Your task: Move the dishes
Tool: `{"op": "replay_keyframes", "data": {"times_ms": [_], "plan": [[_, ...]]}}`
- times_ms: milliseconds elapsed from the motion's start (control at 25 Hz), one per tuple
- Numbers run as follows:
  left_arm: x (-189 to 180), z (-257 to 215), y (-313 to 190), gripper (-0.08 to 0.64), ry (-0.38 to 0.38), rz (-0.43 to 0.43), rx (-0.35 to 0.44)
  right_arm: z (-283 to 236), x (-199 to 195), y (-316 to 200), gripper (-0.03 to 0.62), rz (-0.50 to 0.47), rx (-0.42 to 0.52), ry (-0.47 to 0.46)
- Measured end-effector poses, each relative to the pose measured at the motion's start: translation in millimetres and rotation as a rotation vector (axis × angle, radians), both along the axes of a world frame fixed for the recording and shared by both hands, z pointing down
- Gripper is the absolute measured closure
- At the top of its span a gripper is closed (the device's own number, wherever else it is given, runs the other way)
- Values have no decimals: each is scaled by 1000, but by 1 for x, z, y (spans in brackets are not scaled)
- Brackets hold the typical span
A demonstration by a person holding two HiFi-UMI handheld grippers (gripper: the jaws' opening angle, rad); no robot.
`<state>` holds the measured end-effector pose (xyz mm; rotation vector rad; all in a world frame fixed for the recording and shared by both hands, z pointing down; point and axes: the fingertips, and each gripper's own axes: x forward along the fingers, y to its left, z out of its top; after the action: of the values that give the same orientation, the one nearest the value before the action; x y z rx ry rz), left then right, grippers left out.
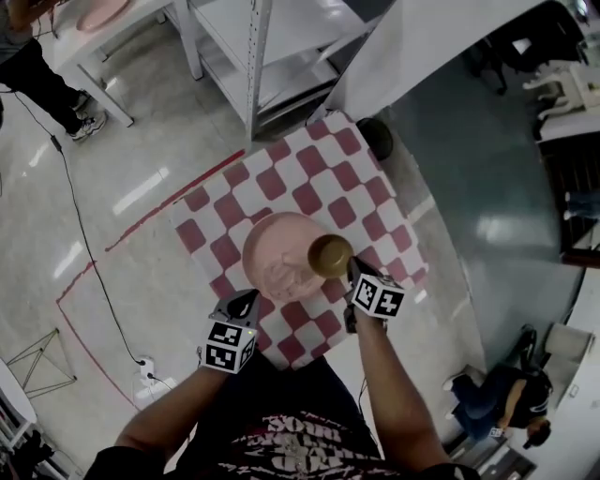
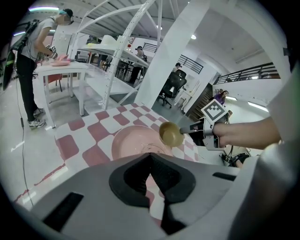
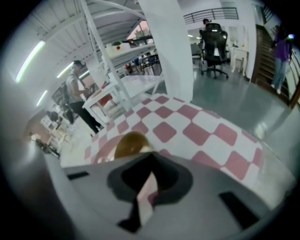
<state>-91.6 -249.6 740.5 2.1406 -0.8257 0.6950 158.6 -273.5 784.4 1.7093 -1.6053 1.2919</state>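
A small table with a red-and-white checked cloth (image 1: 319,178) carries a pink plate (image 1: 277,246), which also shows in the left gripper view as the pink plate (image 2: 131,143). Just above the plate's right edge hangs a small brown bowl (image 1: 330,255), and my right gripper (image 1: 351,268) is shut on its rim. From the left gripper view the brown bowl (image 2: 170,134) sits at the tips of the right gripper (image 2: 191,130). In the right gripper view the bowl (image 3: 129,143) lies just beyond the shut jaws. My left gripper (image 1: 250,300) is shut and empty at the plate's near left edge.
White metal shelving (image 1: 253,47) stands behind the table. At the far left a person (image 1: 33,75) stands by a white table (image 1: 112,37) bearing another pink plate (image 1: 103,14). A cable (image 1: 84,244) crosses the floor at left, and a person (image 1: 506,398) sits at lower right.
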Motion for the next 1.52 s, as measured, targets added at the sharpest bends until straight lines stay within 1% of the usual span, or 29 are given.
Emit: {"op": "replay_keyframes", "data": {"times_ms": [80,160,320,440,520,600,720,760,800,840,920,1000,1040,1120,1200,1400,1520], "plan": [[7,-2,3,529,-11,-27,4,-6,17,1,555,-4,17,-12],[13,-9,7,529,-16,-76,10,-4,39,2,555,-7,24,-23],[14,-23,19,529,-45,-185,11,16,83,-5,555,15,15,-64],[8,-27,40,529,-69,-254,-16,33,110,-10,555,27,1,-75],[3,-28,48,529,-79,-320,-28,43,123,-17,555,17,-6,-74],[-2,-30,53,529,-93,-379,-24,53,129,-24,555,-1,-12,-71],[-5,-36,56,529,-115,-424,-1,62,130,-29,554,-28,-10,-66],[-4,-39,57,529,-122,-425,7,62,128,-30,546,-35,-2,-71],[-3,-41,57,529,-126,-423,13,61,127,-30,447,-41,7,-80],[-2,-44,57,529,-126,-420,19,58,125,-28,394,-47,17,-87],[-2,-52,56,529,-121,-417,36,45,123,-22,393,-66,43,-71],[-5,-62,48,529,-110,-415,61,22,116,-17,393,-96,88,-51],[-7,-68,42,529,-102,-413,73,8,110,-13,393,-110,117,-58],[-10,-79,33,529,-88,-403,94,-20,91,0,393,-131,164,-94],[-15,-89,26,529,-83,-383,112,-43,64,20,393,-159,183,-133],[-32,-103,9,529,-82,-327,137,-63,-29,57,393,-258,170,-240],[-45,-99,5,529,-71,-304,122,-58,-76,67,393,-294,136,-262]]}}
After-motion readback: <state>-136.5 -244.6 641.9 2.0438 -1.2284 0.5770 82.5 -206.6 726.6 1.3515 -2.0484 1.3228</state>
